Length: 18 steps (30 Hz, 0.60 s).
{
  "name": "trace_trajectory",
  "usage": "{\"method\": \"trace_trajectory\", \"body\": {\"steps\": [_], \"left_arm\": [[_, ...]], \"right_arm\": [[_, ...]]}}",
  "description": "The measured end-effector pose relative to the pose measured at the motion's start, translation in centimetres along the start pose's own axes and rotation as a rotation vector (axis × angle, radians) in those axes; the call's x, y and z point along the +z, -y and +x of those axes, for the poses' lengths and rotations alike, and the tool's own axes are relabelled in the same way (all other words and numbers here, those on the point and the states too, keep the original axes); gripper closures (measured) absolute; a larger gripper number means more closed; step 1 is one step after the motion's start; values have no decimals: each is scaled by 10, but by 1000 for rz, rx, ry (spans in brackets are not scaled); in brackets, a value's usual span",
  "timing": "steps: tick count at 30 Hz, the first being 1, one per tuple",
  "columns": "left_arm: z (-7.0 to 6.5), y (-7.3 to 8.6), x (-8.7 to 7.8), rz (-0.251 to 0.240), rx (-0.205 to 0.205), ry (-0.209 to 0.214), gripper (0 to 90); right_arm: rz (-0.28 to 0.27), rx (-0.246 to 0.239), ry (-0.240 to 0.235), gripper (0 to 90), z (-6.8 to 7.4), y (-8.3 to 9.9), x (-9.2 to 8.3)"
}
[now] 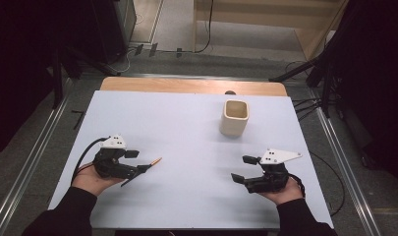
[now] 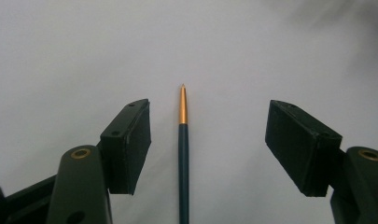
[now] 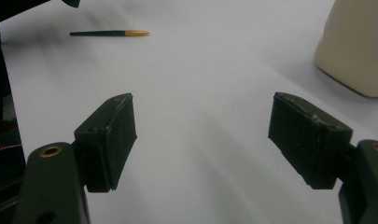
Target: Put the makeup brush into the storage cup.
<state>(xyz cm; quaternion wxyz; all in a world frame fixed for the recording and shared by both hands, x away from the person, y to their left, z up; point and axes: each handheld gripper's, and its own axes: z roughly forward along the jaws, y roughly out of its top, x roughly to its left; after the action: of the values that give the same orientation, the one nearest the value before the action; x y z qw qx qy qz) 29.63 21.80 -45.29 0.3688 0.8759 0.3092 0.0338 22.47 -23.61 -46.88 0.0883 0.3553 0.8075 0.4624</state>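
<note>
We hold left gripper (image 2: pixel 207 140) low at near left, jaws wide astride slim dark-green pen with gold tip (image 2: pixel 183 154), flat on white table (image 1: pixel 186 128) — lined up for pinch. Right gripper (image 3: pixel 200 140) idle, near right, jaws wide, empty. Cream square cup (image 1: pixel 234 118) far right, likely destination.
</note>
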Motion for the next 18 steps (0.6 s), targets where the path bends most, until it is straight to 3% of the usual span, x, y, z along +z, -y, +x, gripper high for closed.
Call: {"method": "trace_trajectory", "body": {"steps": [6, 8, 18], "left_arm": [[-1, -6, -1, 80, 7, -30, 327], [-1, -10, 1, 148, 6, -42, 335], [-3, -15, 9, 276, 22, -51, 335]], "right_arm": [[6, 12, -2, 242, -1, 1, 0], [11, 17, -4, 242, -2, 1, 0], [50, 2, 16, 242, 0, 2, 3]]}}
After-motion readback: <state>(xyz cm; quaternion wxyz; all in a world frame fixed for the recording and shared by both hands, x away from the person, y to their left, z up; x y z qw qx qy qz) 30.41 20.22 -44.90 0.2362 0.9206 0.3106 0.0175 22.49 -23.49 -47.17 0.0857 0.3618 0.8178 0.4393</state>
